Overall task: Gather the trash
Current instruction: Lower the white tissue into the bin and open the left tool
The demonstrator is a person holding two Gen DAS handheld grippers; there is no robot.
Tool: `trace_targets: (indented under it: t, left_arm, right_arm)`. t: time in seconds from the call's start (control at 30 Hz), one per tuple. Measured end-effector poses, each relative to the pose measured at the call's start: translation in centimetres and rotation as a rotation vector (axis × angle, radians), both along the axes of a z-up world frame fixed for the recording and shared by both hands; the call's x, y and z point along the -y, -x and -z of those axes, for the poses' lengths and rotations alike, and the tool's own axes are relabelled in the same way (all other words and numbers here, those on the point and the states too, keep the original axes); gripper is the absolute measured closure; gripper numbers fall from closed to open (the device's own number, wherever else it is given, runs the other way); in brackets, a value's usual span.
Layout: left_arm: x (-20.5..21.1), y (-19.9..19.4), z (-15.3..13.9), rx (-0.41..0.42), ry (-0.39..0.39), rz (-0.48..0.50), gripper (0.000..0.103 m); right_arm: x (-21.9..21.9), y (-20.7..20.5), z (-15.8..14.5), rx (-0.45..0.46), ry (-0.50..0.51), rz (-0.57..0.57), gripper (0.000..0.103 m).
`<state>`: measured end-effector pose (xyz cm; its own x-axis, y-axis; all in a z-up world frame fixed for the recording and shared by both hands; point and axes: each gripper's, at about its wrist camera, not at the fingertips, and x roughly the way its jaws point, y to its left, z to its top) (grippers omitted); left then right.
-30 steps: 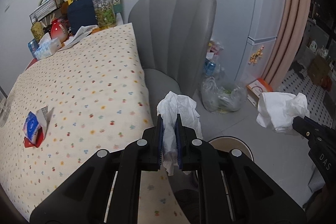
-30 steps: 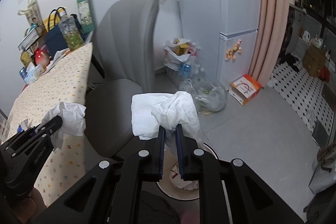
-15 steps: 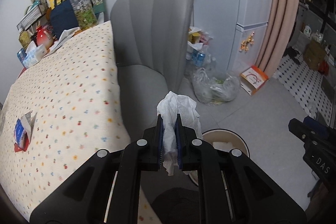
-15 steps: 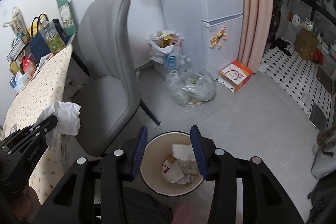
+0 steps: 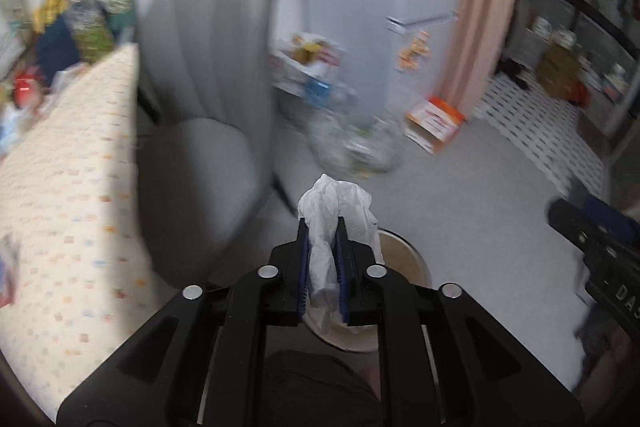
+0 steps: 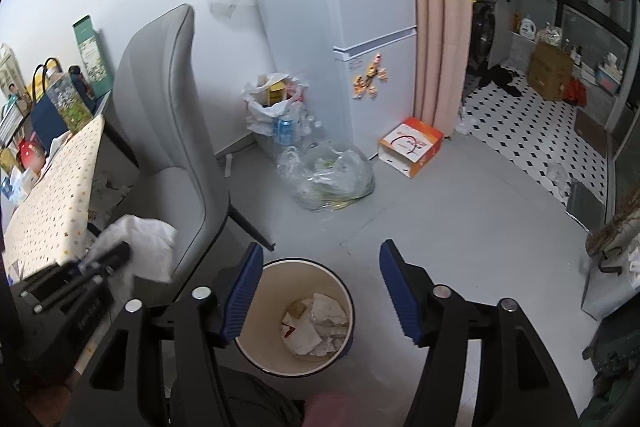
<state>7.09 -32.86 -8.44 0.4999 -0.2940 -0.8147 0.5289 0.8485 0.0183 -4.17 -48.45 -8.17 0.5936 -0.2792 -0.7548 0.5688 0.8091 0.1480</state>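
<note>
The grey floor [image 6: 460, 211] filled most of what I saw, with the grey chair [image 6: 168, 131] to my left and the dotted table [image 6: 56, 195] beyond it. On the floor below me stood the round bin [image 6: 342, 291], its mouth up and crumpled paper already lying in the bottom. My right gripper [image 6: 320, 291] hung directly over that mouth, its jaws spread wide with nothing between them, the bin showing in the gap. My left gripper [image 5: 323, 259] was pressed together on a crumpled white tissue [image 5: 336, 203], the wad bunched above the fingertips and a tail hanging down between the pads, so its long axis ran along the fingers. From the left wrist the bin [image 5: 416, 259] lay just ahead of and below the tissue, slightly to the right, its near part hidden behind the fingers; that view was smeared, so I judged the offset only roughly. From the right wrist, the left gripper [image 6: 104, 259] and its tissue [image 6: 152, 247] sat to the left of the bin, in front of the chair seat. I judged the left hand needed to come right and over the rim before letting go.
</note>
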Motion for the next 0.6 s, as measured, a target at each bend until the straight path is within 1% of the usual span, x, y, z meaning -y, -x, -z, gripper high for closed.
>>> trace_targets:
  t: [0.03,0.07,0.1,0.13,0.17,0.23,0.33,0.47,0.53,0.6]
  left_arm:
    - [0.2,0.1,0.1,-0.011,0.006,0.009,0.075]
    - [0.2,0.3,0.2,-0.010,0.012,0.012,0.069]
    - [0.1,0.3,0.1,-0.005,0.014,0.013,0.057]
    - [0.0,0.4,0.0,0.002,0.017,0.013,0.049]
    - [-0.2,0.3,-0.3,0.010,0.020,0.011,0.045]
    - [-0.7,0.2,-0.7,0.021,0.028,-0.001,0.034]
    - [-1.6,0.0,-1.5,0.046,0.039,-0.024,0.022]
    - [-3.5,-0.8,-2.6,0.071,0.045,-0.071,0.016]
    - [-4.9,-1.0,-3.1,0.090,0.047,-0.108,0.013]
    - [-6.5,-1.4,-3.6,0.103,0.050,-0.146,0.012]
  right_arm:
    - [0.1,0.2,0.0,0.000,0.002,0.007,0.039]
    - [0.2,0.3,0.0,0.001,0.002,0.012,0.039]
    - [0.3,0.3,0.0,0.001,0.001,0.014,0.039]
    - [0.4,0.3,0.0,0.002,0.002,0.015,0.039]
    - [0.3,0.3,0.0,0.002,0.003,0.014,0.039]
    - [0.1,0.2,0.0,0.002,0.003,0.010,0.039]
    - [-0.4,-0.1,-0.1,0.006,0.007,-0.004,0.039]
    - [-1.5,-0.8,-0.3,0.009,0.008,-0.028,0.037]
    - [-2.6,-1.4,-0.6,0.015,0.013,-0.048,0.033]
    - [-3.6,-2.0,-1.1,0.023,0.019,-0.072,0.026]
